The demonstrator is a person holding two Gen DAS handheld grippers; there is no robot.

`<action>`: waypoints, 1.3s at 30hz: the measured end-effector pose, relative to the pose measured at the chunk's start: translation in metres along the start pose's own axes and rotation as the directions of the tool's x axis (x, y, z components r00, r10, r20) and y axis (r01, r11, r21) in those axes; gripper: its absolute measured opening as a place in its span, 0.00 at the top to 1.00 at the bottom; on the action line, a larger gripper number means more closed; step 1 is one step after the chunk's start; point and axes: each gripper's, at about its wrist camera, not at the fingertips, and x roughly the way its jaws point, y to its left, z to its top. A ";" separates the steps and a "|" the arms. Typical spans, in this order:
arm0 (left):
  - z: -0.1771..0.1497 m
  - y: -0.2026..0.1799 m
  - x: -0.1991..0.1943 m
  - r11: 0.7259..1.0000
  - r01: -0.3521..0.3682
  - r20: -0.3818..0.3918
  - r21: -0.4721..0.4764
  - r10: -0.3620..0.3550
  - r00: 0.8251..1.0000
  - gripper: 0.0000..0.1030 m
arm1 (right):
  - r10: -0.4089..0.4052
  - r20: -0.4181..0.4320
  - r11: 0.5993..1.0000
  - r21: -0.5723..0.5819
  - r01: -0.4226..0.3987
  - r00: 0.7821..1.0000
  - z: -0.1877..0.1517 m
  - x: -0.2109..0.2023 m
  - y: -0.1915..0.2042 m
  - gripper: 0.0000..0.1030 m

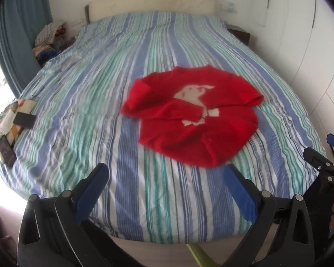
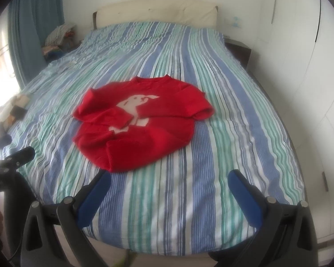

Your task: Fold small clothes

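A small red sweater point(image 1: 189, 115) with a white animal print lies on the striped bedspread point(image 1: 100, 77), both sleeves folded across its front. It also shows in the right wrist view point(image 2: 142, 120). My left gripper point(image 1: 167, 173) is open and empty, held above the foot of the bed just short of the sweater's hem. My right gripper point(image 2: 169, 178) is open and empty, also near the hem, to the sweater's right. The right gripper's tool shows at the right edge of the left wrist view point(image 1: 322, 169).
The bedspread point(image 2: 211, 89) covers a wide bed with a cream headboard point(image 1: 151, 4). A patterned cloth with a dark phone point(image 1: 24, 120) lies at the bed's left edge. A clothes pile point(image 1: 51, 37) sits at the back left by blue curtains. White wardrobe doors point(image 2: 311, 66) stand on the right.
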 end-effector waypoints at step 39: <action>-0.008 0.010 0.016 1.000 -0.004 -0.063 -0.025 0.002 0.998 0.00 | -0.019 -0.030 1.000 0.011 0.019 0.999 -0.006 0.010 -0.001 0.00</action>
